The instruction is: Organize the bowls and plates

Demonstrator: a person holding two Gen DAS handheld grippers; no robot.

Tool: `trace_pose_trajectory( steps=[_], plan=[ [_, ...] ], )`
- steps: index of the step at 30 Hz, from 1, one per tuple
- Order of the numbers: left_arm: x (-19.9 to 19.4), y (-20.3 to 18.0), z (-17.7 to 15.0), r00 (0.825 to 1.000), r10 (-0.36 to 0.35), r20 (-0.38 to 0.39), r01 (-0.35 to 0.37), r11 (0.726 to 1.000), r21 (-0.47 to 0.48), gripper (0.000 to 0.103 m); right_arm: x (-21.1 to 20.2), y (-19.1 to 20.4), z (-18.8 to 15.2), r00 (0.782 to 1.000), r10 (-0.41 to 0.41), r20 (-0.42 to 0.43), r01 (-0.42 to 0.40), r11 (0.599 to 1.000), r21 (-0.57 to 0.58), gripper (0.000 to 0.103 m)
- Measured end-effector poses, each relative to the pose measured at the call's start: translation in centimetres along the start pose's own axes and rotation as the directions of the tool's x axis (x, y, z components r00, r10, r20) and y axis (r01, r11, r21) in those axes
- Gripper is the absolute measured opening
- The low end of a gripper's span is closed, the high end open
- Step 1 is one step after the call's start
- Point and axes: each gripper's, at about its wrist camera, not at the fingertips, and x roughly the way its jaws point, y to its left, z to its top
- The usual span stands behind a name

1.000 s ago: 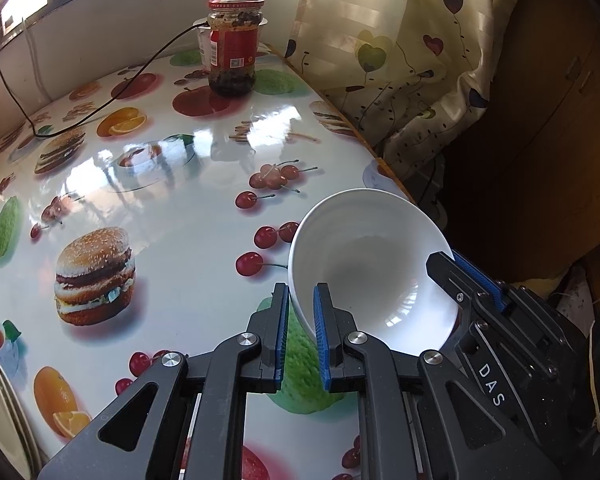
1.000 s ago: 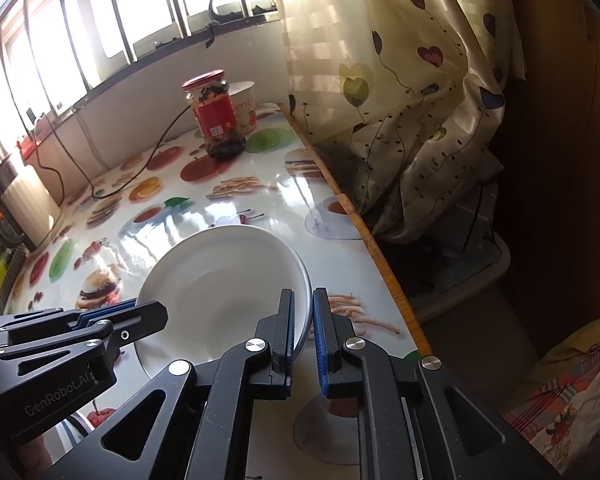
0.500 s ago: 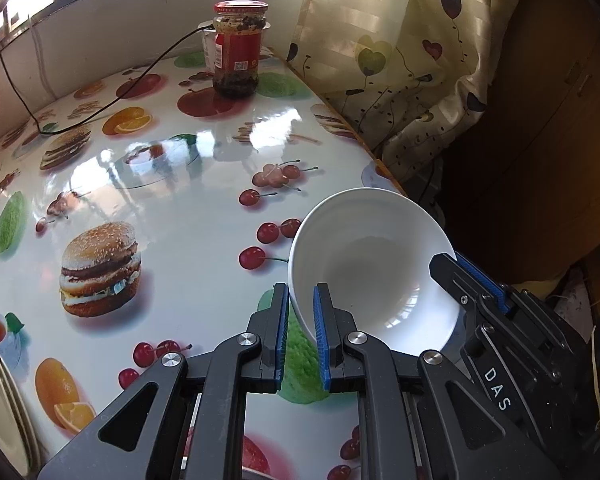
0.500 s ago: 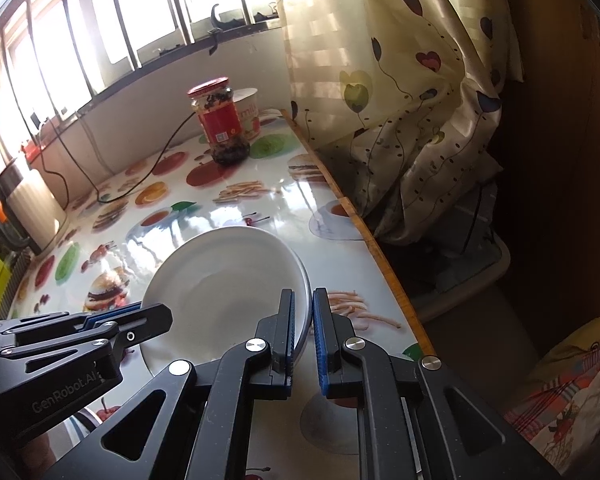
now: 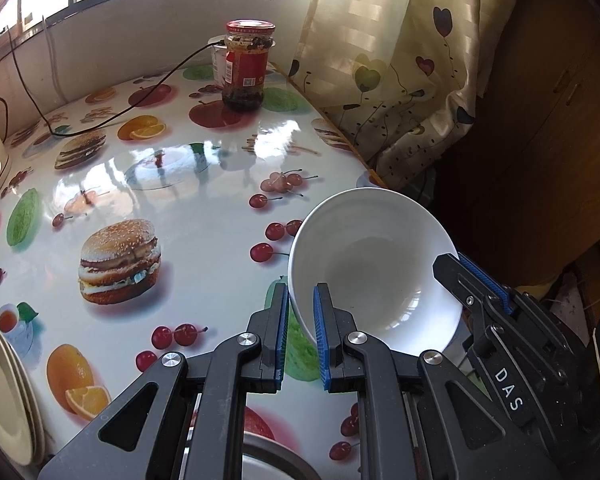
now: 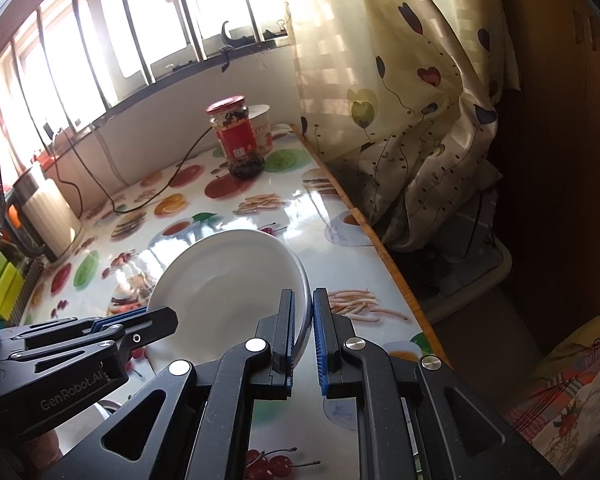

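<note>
A white bowl hangs above the fruit-print table, gripped from both sides. My left gripper is shut on its near-left rim, and my right gripper comes in from the right, pinching the opposite rim. In the right wrist view the same bowl tilts toward the camera; my right gripper is shut on its right rim and my left gripper clamps the left rim. A stack of cream plates lies at the table's near-left edge.
A red-lidded jar and a white cup stand at the far end, with a black cable running across the table. A curtain hangs along the right edge. A round metal rim shows below the left gripper.
Both grippers have lifted the bowl slightly and drawn it back toward the near side; the jar and table prints have shifted away in both views. The grips stay the same.
</note>
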Motion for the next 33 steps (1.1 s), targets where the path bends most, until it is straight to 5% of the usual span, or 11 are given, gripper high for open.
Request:
trace_pose_trajectory(
  steps=[33],
  plan=[
    [-7.8,3.2,-4.5,0.995,-0.017,0.1,0.022,0.999,-0.048,0.013,-7.8,6.0,-3.0,0.995,0.053,0.086,-0.051,0.998,-0.036,0.01]
  ],
)
